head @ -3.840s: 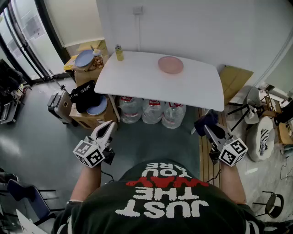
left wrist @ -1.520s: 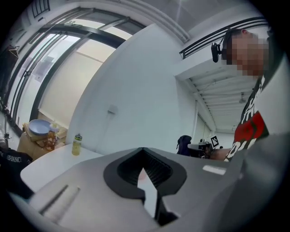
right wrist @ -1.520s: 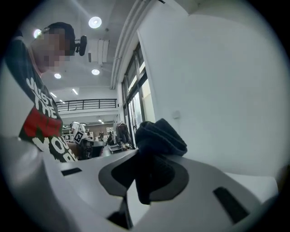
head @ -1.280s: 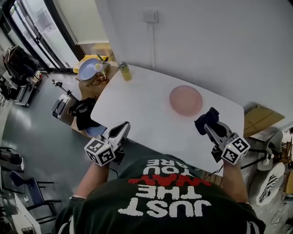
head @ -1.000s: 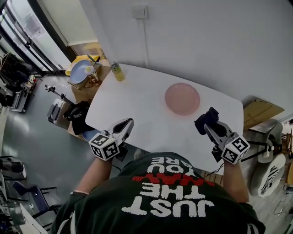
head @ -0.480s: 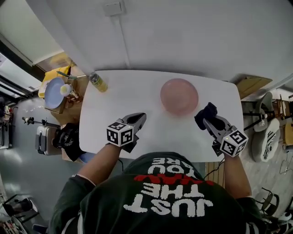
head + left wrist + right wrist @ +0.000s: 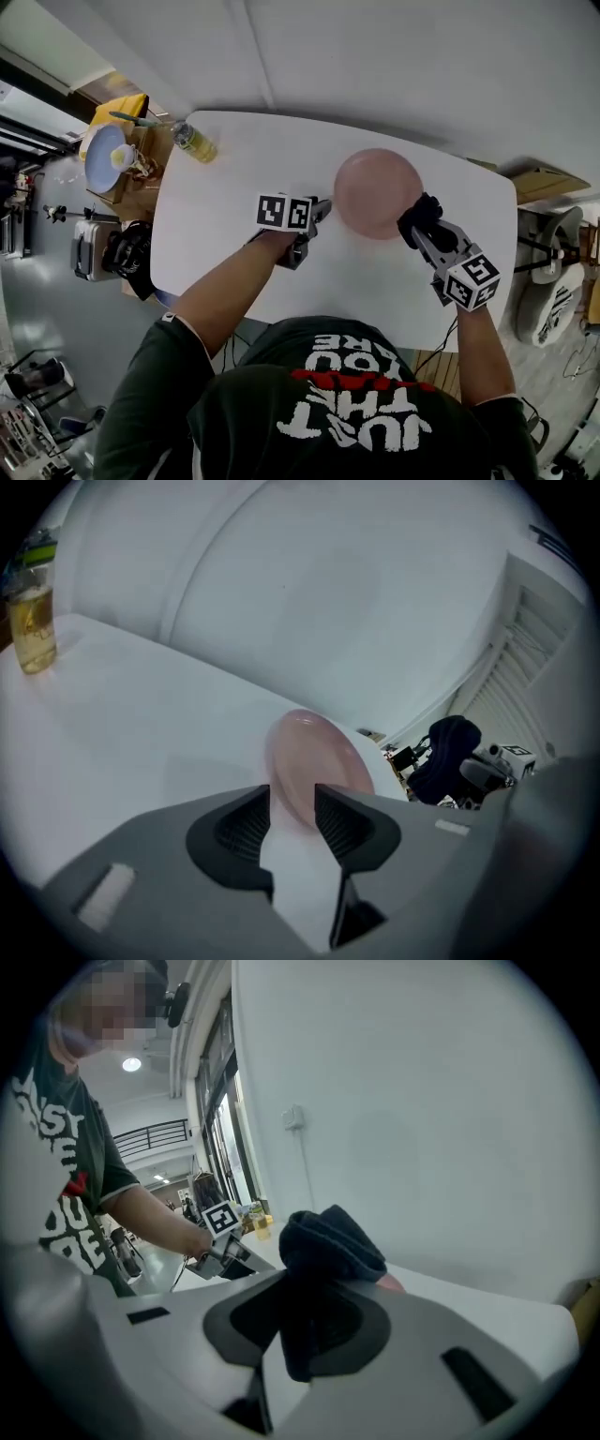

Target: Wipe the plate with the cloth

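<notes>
Both grippers have come forward and down over the white table (image 7: 206, 216) toward the pink plate (image 7: 378, 192), which half a second ago lay ahead of them. It now sits between them, near the table's far edge by the wall. The left gripper (image 7: 322, 208) has swung in just beside the plate's left rim, and its jaws have just been opening. They stand apart with nothing pressed between the ribbed black pads, and the rim is lined up in the gap ahead. I judge it is placed there to steady the plate against sliding while it is rubbed.

The right gripper (image 7: 419, 232) is clamped on a dark navy cloth (image 7: 424, 211). The cloth is bunched into a soft wad that sticks out past the fingertips at the plate's right rim, so fabric rather than hard plastic would meet the dish.

The plate is round, shallow, smooth and slightly glossy. The cloth looks thick and matte. The tabletop is plain and slick, so an unheld plate would likely skate. A bottle of yellow liquid (image 7: 195, 142) stands well apart at the far left corner.
</notes>
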Demonstrator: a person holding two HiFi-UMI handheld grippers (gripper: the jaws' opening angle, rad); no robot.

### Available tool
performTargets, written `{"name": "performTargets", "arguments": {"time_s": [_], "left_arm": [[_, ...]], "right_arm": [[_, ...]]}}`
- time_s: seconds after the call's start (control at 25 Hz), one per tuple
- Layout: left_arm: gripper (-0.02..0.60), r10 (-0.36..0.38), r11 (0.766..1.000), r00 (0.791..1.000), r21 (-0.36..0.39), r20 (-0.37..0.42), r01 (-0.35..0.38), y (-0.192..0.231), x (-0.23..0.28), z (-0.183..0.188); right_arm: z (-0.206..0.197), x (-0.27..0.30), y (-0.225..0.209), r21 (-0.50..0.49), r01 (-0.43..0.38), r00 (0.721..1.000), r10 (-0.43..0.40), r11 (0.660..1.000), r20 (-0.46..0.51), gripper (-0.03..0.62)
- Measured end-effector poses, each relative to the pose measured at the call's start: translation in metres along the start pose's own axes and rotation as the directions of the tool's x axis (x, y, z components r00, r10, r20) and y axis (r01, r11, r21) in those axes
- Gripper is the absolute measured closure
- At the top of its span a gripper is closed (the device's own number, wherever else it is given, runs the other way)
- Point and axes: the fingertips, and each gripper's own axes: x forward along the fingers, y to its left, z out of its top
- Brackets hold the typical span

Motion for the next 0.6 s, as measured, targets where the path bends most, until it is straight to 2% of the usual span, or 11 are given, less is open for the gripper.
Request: {"name": "performTargets", "arguments": {"time_s": [0.16, 0.36, 0.44, 0.52, 0.6], "left_arm": [[0.425, 0.067, 0.995, 0.994, -0.066, -0.085, -0.073, 0.013, 0.040, -0.004], [0.431, 0.086, 0.986, 0.986, -0.130, -0.144, -0.105, 0.015, 0.064, -0.012], [0.509, 0.076, 0.982, 0.986, -0.162, -0.145, -0.100, 0.013, 0.068, -0.011], [0.534, 0.083, 0.977, 0.984, -0.180, -0.157, -0.111, 0.015, 0.071, -0.009], [0.563, 0.097, 0.978, 0.977, -0.161, -0.192, -0.129, 0.018, 0.074, -0.011]], "right_arm": [[-0.010, 0.024, -0.029, -0.014, -0.035, 0.999, 0.035, 0.999, -0.013, 0.537], [-0.023, 0.050, -0.043, -0.039, -0.065, 0.997, 0.063, 0.997, -0.049, 0.537], [-0.026, 0.063, -0.042, -0.047, -0.080, 0.995, 0.077, 0.996, -0.066, 0.537], [-0.029, 0.078, -0.038, -0.061, -0.098, 0.992, 0.092, 0.993, -0.085, 0.537], [-0.033, 0.096, -0.034, -0.089, -0.113, 0.988, 0.102, 0.990, -0.117, 0.537]]}}
